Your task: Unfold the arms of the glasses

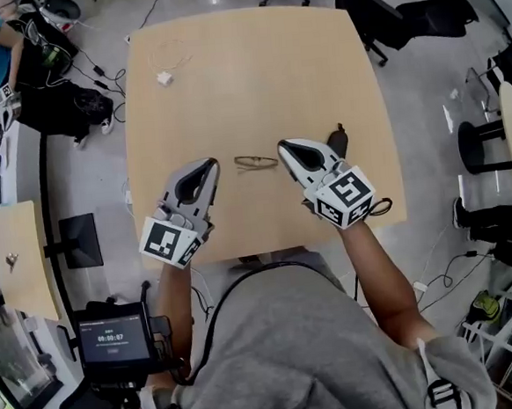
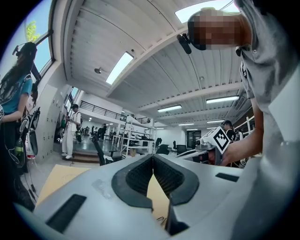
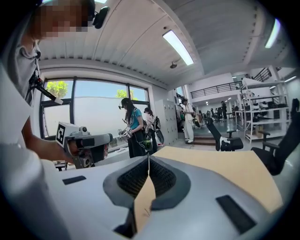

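Observation:
Thin-framed glasses (image 1: 256, 162) lie folded on the wooden table (image 1: 246, 76), near its front middle. My left gripper (image 1: 211, 164) sits just left of them, and its jaws meet at the tips, with nothing between them (image 2: 153, 157). My right gripper (image 1: 282, 146) is close on the glasses' right side, also shut and empty (image 3: 149, 158). Both point inward toward the glasses without touching them. A sliver of the frame (image 2: 162, 219) shows low through the gap under the left jaws. In the right gripper view only a thin dark line shows in that gap.
A white plug with a thin cable (image 1: 165, 77) lies at the table's far left. A small dark object (image 1: 337, 137) stands just right of my right gripper. Office chairs (image 1: 400, 16) and other people (image 3: 133, 124) are around the table.

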Demonstrator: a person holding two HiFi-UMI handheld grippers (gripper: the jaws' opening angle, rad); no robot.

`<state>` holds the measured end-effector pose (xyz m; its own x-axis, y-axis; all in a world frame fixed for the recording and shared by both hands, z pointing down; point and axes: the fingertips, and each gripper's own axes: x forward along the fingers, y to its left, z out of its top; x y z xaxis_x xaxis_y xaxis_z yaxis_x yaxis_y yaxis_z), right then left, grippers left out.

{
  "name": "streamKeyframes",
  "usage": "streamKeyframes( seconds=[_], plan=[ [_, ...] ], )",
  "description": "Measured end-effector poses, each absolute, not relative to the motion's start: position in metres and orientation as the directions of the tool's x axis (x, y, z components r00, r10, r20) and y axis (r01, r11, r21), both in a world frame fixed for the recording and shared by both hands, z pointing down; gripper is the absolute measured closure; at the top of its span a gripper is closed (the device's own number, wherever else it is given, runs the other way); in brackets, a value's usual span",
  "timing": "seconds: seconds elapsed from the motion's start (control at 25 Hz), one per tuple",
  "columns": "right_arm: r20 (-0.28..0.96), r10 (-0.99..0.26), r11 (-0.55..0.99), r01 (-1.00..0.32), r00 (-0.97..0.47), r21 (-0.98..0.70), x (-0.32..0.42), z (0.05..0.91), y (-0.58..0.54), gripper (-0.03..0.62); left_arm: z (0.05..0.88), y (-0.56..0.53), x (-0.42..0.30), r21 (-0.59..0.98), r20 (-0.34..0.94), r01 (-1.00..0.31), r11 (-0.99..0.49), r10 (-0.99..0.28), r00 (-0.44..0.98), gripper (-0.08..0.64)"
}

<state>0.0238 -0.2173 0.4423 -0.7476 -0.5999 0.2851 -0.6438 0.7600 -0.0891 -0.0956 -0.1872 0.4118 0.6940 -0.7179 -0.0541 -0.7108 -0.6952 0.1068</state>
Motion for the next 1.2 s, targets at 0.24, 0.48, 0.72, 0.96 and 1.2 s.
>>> streamKeyframes(
  seconds=[0.24, 0.48, 0.72, 0.96, 1.2],
  plan=[
    [0.404, -0.566, 0.737, -0.661, -0.718, -0.141, 0.029, 0.525, -0.237, 0.584, 0.492, -0.217, -0.072, 0.112, 0.088, -0.689, -0.716, -0.683, 0.725, 0.552],
    [0.535, -0.508, 0.724, -0.671, -0.675, -0.159, 0.035, 0.597, -0.235, 0.584, 0.578, -0.227, -0.059, 0.199, 0.237, -0.695, -0.691, -0.654, 0.718, 0.551],
    [0.659, -0.440, 0.711, -0.685, -0.610, -0.159, 0.064, 0.675, -0.249, 0.583, 0.658, -0.258, -0.040, 0.268, 0.375, -0.711, -0.650, -0.609, 0.699, 0.551],
    [0.719, -0.401, 0.705, -0.692, -0.567, -0.152, 0.066, 0.707, -0.230, 0.571, 0.695, -0.248, -0.050, 0.279, 0.462, -0.720, -0.636, -0.568, 0.681, 0.551],
    [0.732, -0.357, 0.721, -0.669, -0.581, -0.179, 0.062, 0.713, -0.223, 0.541, 0.707, -0.236, -0.050, 0.314, 0.516, -0.728, -0.609, -0.534, 0.669, 0.551]
  ],
)
